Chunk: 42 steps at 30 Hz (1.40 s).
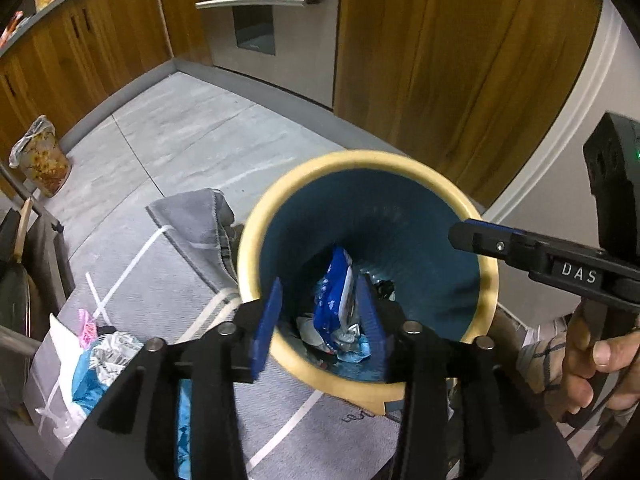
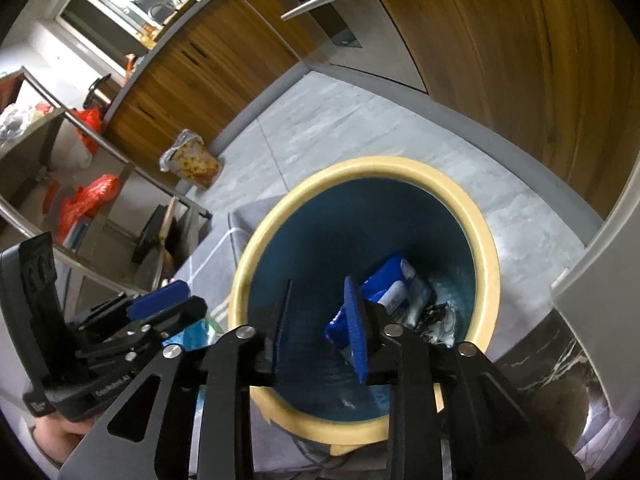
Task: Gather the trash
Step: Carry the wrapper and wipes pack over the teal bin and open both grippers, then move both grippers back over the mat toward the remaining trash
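A round bin with a cream rim (image 1: 256,236) and blue inside stands on a grey mat; it also shows in the right wrist view (image 2: 490,248). Blue and white wrappers (image 1: 334,304) and crumpled trash lie at its bottom, also seen in the right wrist view (image 2: 390,290). My left gripper (image 1: 320,324) is open and empty over the bin's near rim. My right gripper (image 2: 320,328) is open and empty above the bin's mouth; it shows from the side in the left wrist view (image 1: 480,238). Loose trash, foil, blue plastic and a pink scrap (image 1: 102,356), lies on the mat left of the bin.
The grey mat with white stripes (image 1: 188,220) covers a grey tiled floor (image 1: 192,128). Wooden cabinets (image 1: 440,60) and a steel appliance door (image 1: 272,32) stand behind. A patterned bag (image 1: 42,160) sits by the cabinets. A metal rack with red bags (image 2: 88,200) is at the left.
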### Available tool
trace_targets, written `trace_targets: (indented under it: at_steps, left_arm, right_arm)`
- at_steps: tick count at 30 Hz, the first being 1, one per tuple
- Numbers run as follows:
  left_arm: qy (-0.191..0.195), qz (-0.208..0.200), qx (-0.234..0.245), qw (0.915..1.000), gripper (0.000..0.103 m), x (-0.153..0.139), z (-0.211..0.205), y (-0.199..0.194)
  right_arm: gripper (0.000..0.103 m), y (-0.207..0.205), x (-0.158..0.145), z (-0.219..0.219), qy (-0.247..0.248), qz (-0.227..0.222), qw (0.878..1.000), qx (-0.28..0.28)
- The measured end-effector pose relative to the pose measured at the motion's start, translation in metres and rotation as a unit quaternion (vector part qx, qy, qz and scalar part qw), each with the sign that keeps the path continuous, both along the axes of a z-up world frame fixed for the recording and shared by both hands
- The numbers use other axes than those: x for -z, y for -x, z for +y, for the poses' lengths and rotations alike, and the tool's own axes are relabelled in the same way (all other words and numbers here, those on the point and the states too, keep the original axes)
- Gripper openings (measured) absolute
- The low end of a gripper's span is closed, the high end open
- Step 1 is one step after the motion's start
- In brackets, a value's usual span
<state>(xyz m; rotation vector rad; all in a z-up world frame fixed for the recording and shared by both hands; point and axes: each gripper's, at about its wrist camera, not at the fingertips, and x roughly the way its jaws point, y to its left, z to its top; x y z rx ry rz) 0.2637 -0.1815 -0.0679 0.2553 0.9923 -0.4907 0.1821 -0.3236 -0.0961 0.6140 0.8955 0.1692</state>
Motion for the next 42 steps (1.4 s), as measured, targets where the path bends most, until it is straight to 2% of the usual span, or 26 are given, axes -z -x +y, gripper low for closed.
trace_targets:
  at_steps: [4, 11, 16, 22, 35, 42]
  left_arm:
    - [0.011, -0.011, -0.013, 0.9998, 0.053, -0.013, 0.015, 0.003]
    - [0.016, -0.036, -0.041, 0.9984, 0.074, -0.033, 0.047, 0.011]
    - [0.022, -0.049, -0.068, 0.9963, 0.077, -0.046, 0.077, 0.018]
    - [0.024, -0.059, -0.104, 0.9925, 0.081, -0.058, 0.118, 0.029]
    - [0.03, -0.068, -0.191, 0.9788, 0.082, -0.066, 0.224, 0.061]
    - [0.027, -0.065, -0.246, 0.9668, 0.082, -0.061, 0.281, 0.078]
  right_arm:
    - [0.031, 0.002, -0.006, 0.001, -0.004, -0.006, 1.0, -0.005]
    - [0.052, 0.005, -0.025, 0.01, 0.006, -0.024, 1.0, -0.018]
    - [0.065, 0.009, -0.04, 0.023, 0.024, -0.041, 0.998, -0.034]
    - [0.075, 0.012, -0.052, 0.044, 0.043, -0.054, 0.996, -0.061]
    - [0.077, 0.019, -0.065, 0.097, 0.07, -0.072, 0.986, -0.132]
    - [0.078, 0.019, -0.064, 0.124, 0.08, -0.073, 0.982, -0.158]
